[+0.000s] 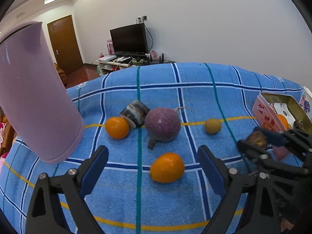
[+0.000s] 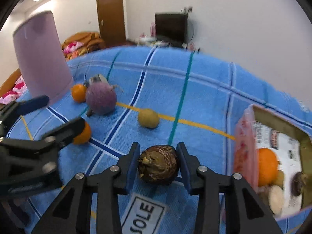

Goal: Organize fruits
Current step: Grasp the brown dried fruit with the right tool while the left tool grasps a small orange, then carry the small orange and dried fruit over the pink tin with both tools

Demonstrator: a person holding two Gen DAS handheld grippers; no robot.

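**Right tool on brown bulb, left tool spread above an orange**

Entry, read left to right across my two wrist views.

Far left: a tall lilac container (image 1: 37, 97) stands on the blue checked cloth (image 1: 195, 74) that covers the counter. Just beside its base lies one orange (image 1: 117, 127), touching a grey striped cut piece (image 1: 135, 113). Against that piece sits a round purple root (image 1: 162, 124) with a thin tail pointing right.

Centre: my left tool (image 1: 153, 167) is released, jaws wide apart. A second orange (image 1: 167, 167) lies on the cloth between and slightly beyond the blue pads; I see no contact with either pad. From the right wrist view the same left tool (image 2: 56, 115) enters at the left edge, its nearer finger overlapping that orange (image 2: 82, 134).

Right of centre: a small tan fruit (image 1: 212, 126) rests alone on the yellow stripe, well apart from the rest.

Right: my right tool (image 2: 158, 163) has a brown, scaly bulb (image 2: 158, 164) between its pads, both pads against its sides, so I log it as grasped. Whether the bulb rests on the cloth I cannot tell. A white label reading "SOLE" (image 2: 144, 213) lies below it.

Far right: an open pink tin (image 2: 245, 148) holds another orange (image 2: 268, 165), a pale round item (image 2: 276, 198) and a dark one (image 2: 298, 184), blurred.
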